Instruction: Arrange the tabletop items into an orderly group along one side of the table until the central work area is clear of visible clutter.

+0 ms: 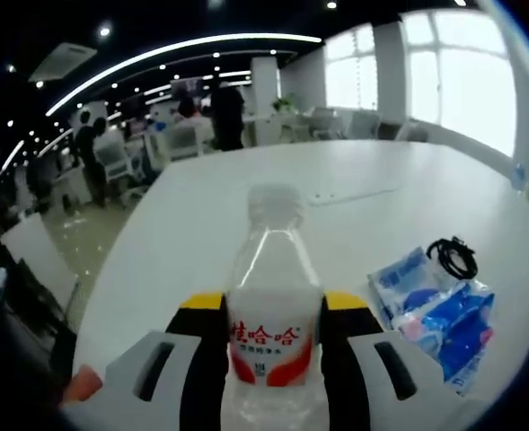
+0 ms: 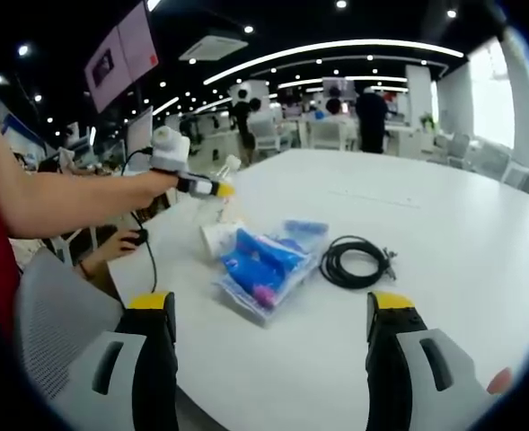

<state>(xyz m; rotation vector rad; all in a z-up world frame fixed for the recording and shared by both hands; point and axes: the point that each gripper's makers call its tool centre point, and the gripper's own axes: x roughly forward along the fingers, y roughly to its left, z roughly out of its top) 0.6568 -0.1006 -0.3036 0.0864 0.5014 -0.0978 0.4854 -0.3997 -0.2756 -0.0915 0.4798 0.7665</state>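
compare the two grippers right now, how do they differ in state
The left gripper has its jaws closed on the water bottle; the right gripper has its jaws spread wide with nothing between them. The left is held over the table's edge, the right faces the blue packets and black cable. Both have yellow-tipped jaws.

**Open worktop beyond a small cluster near the edge**

The white worktop (image 2: 444,242) lies bare across its middle and far side, leaving wide room to pass. The obstacles sit close together near one edge: blue plastic packets (image 2: 262,262), a coiled black cable (image 2: 356,261) just beside them, and a clear water bottle (image 1: 273,314) clamped between the jaws of the left tool (image 1: 273,346). In the right gripper view, the person's arm (image 2: 66,202) reaches across that edge, blocking the approach from that side. The right tool (image 2: 268,359) hangs with its jaws wide apart above bare surface before the packets. Chairs and people stand well beyond the far rim.
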